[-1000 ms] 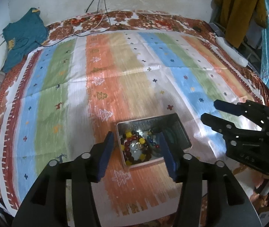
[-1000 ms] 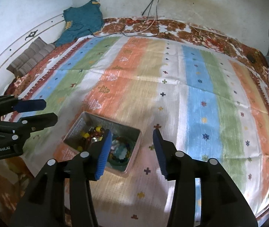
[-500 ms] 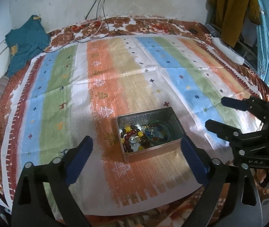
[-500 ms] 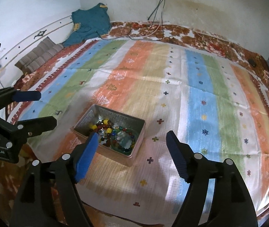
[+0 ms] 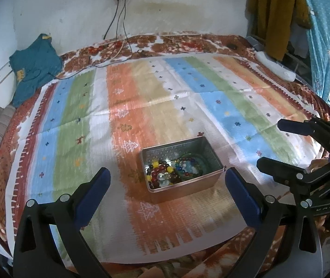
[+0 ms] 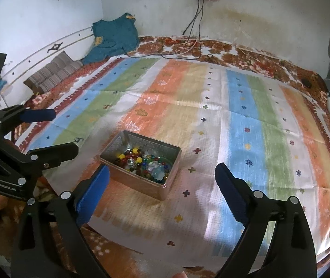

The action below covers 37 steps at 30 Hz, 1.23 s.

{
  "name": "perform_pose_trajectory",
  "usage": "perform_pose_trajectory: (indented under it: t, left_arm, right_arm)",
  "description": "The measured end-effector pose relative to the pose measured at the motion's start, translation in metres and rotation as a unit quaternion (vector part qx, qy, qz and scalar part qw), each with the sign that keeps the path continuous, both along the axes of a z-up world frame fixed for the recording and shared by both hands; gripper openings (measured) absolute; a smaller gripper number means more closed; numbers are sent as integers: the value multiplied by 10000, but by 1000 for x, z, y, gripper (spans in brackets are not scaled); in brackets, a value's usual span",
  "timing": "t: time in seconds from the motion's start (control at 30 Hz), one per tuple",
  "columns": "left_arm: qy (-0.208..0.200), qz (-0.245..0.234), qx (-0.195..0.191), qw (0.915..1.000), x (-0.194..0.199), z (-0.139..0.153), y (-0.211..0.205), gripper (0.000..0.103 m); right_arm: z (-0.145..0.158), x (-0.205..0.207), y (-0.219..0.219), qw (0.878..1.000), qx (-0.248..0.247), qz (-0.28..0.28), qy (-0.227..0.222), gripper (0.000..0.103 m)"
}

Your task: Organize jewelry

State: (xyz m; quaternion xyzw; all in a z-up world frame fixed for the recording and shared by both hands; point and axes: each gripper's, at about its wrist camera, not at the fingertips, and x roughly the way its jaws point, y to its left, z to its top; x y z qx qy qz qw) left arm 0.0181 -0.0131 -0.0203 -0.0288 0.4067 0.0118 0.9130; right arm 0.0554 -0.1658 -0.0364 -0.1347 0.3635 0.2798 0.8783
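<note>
Right gripper [image 6: 162, 173] jaws are opening, nothing between them, just hanging above the striped cloth [image 6: 246, 120]. Tin [image 6: 141, 162] full of beads [image 6: 144, 162] sits ahead-left. Left gripper [image 6: 56, 134] off to the left, spread wide too.

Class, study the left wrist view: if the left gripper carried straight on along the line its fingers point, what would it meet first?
Most likely the metal tin of beads, which sits between the open left gripper fingers' line; depth is unclear, so it might land on the striped cloth just short.
</note>
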Motion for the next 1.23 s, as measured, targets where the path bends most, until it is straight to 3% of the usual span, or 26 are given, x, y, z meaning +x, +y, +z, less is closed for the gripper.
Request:
perform_pose_trajectory:
  t: [0.5, 1.23]
  left_arm:
    - [-339, 54, -55, 9994, -10, 4, 0, 97]
    - [-320, 144, -29, 9994, -9, 3, 1, 97]
  right_arm:
    - [5, -9, -7, 9997, 165, -59, -144, 93]
    - [11, -14, -18, 9988, 296, -169, -354, 96]
